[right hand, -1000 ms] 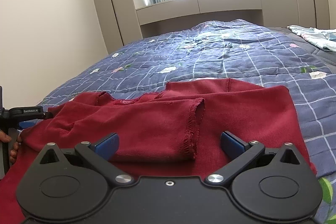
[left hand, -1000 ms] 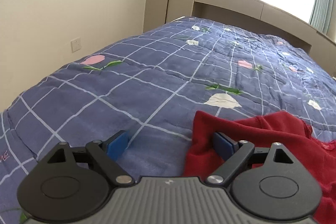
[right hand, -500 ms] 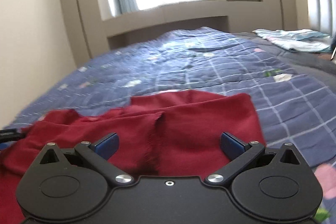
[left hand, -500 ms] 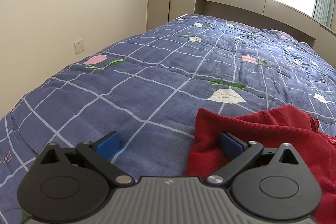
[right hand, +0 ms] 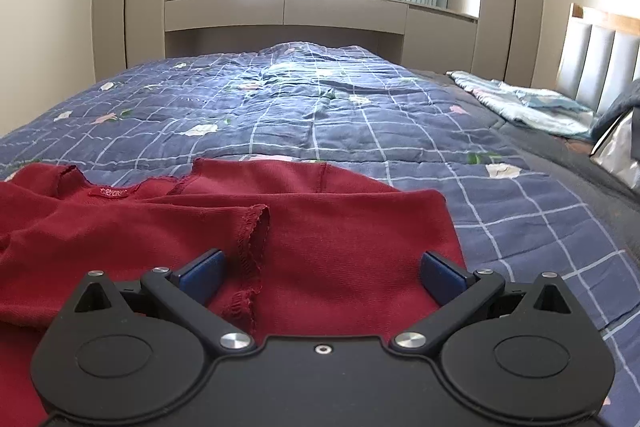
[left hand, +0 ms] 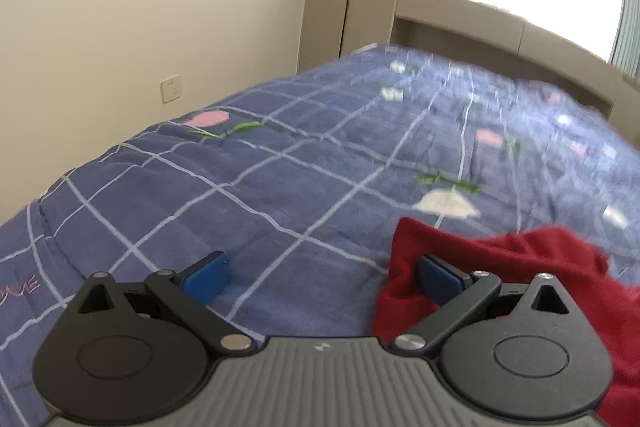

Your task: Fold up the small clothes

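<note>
The red garment (right hand: pixel 280 227) lies on the blue checked quilt (right hand: pixel 320 107) near its close edge, one sleeve (right hand: pixel 168 227) already folded across the body; we judge the folding partly done, with the further folds left. Our left gripper (left hand: pixel 322 277), jaws wide after just opening, grips nothing, the garment's edge (left hand: pixel 404 251) lying against its right finger. Our right gripper (right hand: pixel 320 273) hangs equally wide, empty, above the cloth.

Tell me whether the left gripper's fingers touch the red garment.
Cannot tell. In the left wrist view, one finger overlaps the red garment, but contact isn't plain; left gripper open.
</note>
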`<state>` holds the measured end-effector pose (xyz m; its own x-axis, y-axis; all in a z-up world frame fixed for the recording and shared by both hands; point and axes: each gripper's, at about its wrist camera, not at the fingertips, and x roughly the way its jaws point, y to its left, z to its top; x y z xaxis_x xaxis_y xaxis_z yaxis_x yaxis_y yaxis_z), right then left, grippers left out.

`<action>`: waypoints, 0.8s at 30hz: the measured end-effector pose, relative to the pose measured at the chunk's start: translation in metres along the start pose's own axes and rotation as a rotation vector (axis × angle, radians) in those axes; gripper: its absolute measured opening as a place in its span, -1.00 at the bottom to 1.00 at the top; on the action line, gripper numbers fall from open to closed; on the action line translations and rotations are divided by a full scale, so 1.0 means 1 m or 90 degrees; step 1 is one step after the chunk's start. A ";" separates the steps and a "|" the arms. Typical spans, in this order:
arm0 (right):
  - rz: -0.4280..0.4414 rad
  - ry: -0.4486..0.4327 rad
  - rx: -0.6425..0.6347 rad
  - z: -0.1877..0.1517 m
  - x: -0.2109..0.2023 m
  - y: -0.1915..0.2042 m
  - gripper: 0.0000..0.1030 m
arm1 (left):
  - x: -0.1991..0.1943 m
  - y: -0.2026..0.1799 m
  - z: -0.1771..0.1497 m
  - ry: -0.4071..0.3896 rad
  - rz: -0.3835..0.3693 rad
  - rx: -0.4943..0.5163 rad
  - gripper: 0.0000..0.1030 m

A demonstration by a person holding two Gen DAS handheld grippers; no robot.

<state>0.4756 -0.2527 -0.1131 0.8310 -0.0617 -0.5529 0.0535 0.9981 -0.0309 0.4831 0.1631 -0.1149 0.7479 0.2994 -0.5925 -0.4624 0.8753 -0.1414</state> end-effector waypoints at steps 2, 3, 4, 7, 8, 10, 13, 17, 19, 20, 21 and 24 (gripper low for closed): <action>0.005 0.001 0.006 0.000 0.000 -0.001 0.99 | -0.015 0.007 0.001 -0.006 -0.030 -0.007 0.99; 0.005 0.001 0.005 0.000 0.000 -0.001 0.99 | -0.022 0.009 -0.001 -0.007 -0.042 -0.004 0.99; 0.004 0.001 0.004 0.000 0.000 -0.001 0.99 | -0.028 0.010 -0.004 -0.005 -0.050 0.008 0.99; 0.000 -0.001 -0.001 0.000 0.000 0.000 0.99 | -0.029 0.007 -0.018 0.026 -0.032 0.059 0.99; 0.000 -0.002 -0.001 0.000 0.000 -0.001 0.99 | -0.025 0.008 -0.019 0.044 -0.019 0.058 1.00; 0.001 -0.001 0.000 -0.001 0.000 0.000 0.99 | -0.020 0.013 -0.017 0.054 -0.017 0.031 1.00; 0.002 -0.001 0.000 -0.001 0.000 -0.001 0.99 | -0.019 0.007 -0.018 0.054 0.004 0.049 1.00; 0.033 0.032 0.024 0.004 0.000 -0.010 0.99 | -0.032 0.007 -0.019 0.053 0.010 0.045 0.99; 0.048 0.055 0.012 0.005 -0.008 -0.017 0.99 | -0.044 0.012 -0.020 0.055 0.002 0.047 0.99; 0.049 0.061 0.004 0.003 -0.013 -0.020 0.99 | -0.050 0.015 -0.021 0.056 0.000 0.053 0.99; 0.051 0.065 -0.004 0.000 -0.020 -0.023 0.99 | -0.056 0.018 -0.026 0.060 0.000 0.064 0.99; 0.047 0.061 -0.023 -0.010 -0.044 -0.032 0.99 | -0.074 0.026 -0.036 0.066 -0.013 0.075 0.99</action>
<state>0.4316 -0.2819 -0.0961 0.7746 0.0117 -0.6323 -0.0275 0.9995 -0.0152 0.3982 0.1499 -0.1032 0.7007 0.2450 -0.6701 -0.3832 0.9215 -0.0638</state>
